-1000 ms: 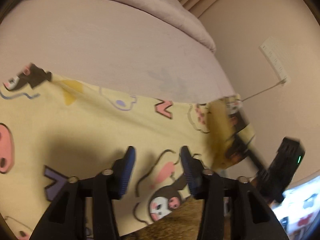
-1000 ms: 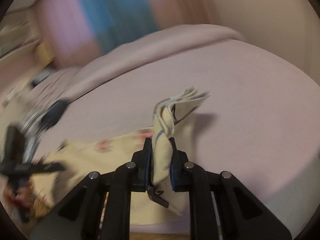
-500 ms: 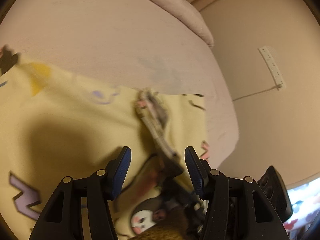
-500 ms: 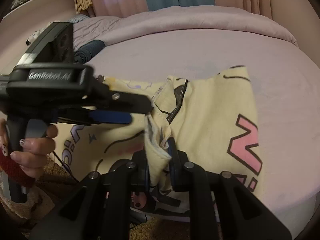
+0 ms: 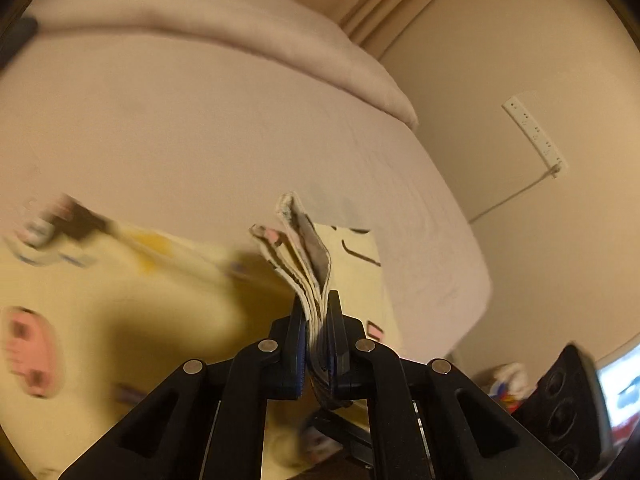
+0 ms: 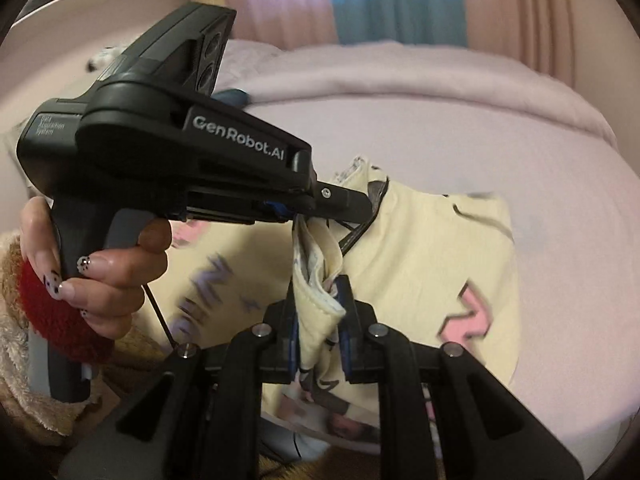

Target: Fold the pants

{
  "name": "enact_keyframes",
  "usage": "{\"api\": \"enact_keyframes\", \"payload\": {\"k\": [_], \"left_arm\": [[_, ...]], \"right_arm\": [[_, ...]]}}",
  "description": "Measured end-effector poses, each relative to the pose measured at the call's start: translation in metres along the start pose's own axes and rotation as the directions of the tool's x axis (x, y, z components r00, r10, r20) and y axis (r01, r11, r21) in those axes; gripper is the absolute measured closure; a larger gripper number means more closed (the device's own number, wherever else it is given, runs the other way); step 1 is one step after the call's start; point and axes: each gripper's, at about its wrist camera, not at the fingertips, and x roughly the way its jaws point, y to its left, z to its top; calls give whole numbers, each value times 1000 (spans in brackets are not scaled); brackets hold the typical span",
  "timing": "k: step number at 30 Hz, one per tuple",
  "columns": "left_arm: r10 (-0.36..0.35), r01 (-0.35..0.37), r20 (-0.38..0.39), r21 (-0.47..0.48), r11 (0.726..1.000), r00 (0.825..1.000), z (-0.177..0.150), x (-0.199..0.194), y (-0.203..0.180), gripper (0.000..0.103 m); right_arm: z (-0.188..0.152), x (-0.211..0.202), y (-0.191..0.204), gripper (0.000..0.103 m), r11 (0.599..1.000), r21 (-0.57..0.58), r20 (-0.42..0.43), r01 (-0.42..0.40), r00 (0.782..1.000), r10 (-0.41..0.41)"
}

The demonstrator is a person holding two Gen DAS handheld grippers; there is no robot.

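Presently, both tongs pinched the same gathered edge of the pants point(image 6: 432, 264), a pale yellow garment with cartoon print lying at the near edge of the bed point(image 6: 460, 128).

Left wrist view: the left tongs point(image 5: 317, 320) had just been closing, and their jaws stood pressed together on a stack of several fabric layers that rose upright between them. The rest of the pants point(image 5: 120, 300) spread blurred toward the bed's near left part. This view alone showed the bed's right-hand edge and its near right corner, the wall beyond it, and a white power strip point(image 5: 534, 134) on that wall with a cord running down. A rolled duvet point(image 5: 240, 20) lay along the bed's far side. The black body of the right tongs showed at the lower right corner of the picture.

Right wrist view: the right tongs point(image 6: 318, 312) pinched a thick fold of hem, the fabric bulging above the jaws. This view alone showed the left tongs point(image 6: 340, 200) from the side, held by a hand point(image 6: 104, 272) with painted nails and a red cuff, their tip touching the fabric just above the right tongs' grip. It also showed pink and blue curtains point(image 6: 380, 0) behind the bed's far edge.

Edges and room: the pants covered only the near strip of the bed; the bare sheet ran open from the garment to the duvet and toward the right-hand edge. The two tongs stood close together at the near edge.
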Motion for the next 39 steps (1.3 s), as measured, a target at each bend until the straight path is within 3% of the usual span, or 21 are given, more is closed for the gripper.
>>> {"api": "enact_keyframes", "payload": {"k": [3, 7, 9, 11, 14, 15, 17, 23, 25, 27, 29, 31, 34, 39], "left_arm": [[101, -101, -4, 14, 995, 995, 0, -8, 22, 97], [199, -201, -85, -21, 979, 976, -8, 11, 62, 97], [227, -231, -127, -25, 973, 966, -12, 27, 72, 97], [224, -229, -128, -22, 973, 966, -15, 30, 75, 96], [251, -253, -123, 2, 967, 960, -14, 24, 74, 86], [275, -276, -120, 10, 961, 954, -13, 21, 72, 81], [327, -327, -92, 13, 945, 941, -11, 10, 70, 80], [278, -278, 1, -36, 960, 961, -18, -17, 53, 79], [212, -212, 1, -15, 977, 977, -32, -24, 50, 79], [155, -155, -19, -10, 988, 988, -42, -20, 48, 79], [153, -153, -79, 12, 988, 985, -53, -8, 48, 79], [203, -202, -135, 25, 979, 970, -65, 8, 48, 79], [259, -257, -92, 27, 966, 961, -73, 10, 49, 79], [238, -241, -104, -17, 970, 966, -90, -4, 52, 79]], "right_arm": [[8, 15, 23, 87, 997, -3, -22, -72, 997, 72], [1, 52, 48, 84, 995, -20, -91, -93, 992, 91], [-4, 74, 50, 84, 997, -3, -153, -78, 985, 77], [-11, 87, 49, 83, 999, -14, -184, -52, 982, 49], [-11, 79, 56, 64, 996, -49, -181, -72, 981, 62], [-11, 74, 57, 52, 995, -40, -190, -89, 979, 80], [-11, 60, 59, 48, 995, -16, -197, -97, 976, 92], [-25, 1, 25, 41, 991, 128, -93, -28, 995, 40], [-33, -3, 7, 40, 983, 176, -114, 50, 993, -30], [-43, -1, -8, 40, 971, 224, -143, 78, 989, -46], [-51, 5, -24, 48, 958, 265, -185, 111, 981, -63], [-53, 5, -24, 52, 960, 247, -173, 131, 981, -89], [-53, 9, -23, 52, 966, 200, -204, 166, 971, -125], [-49, 2, -37, 52, 959, 226, -239, 169, 964, -114]]}}
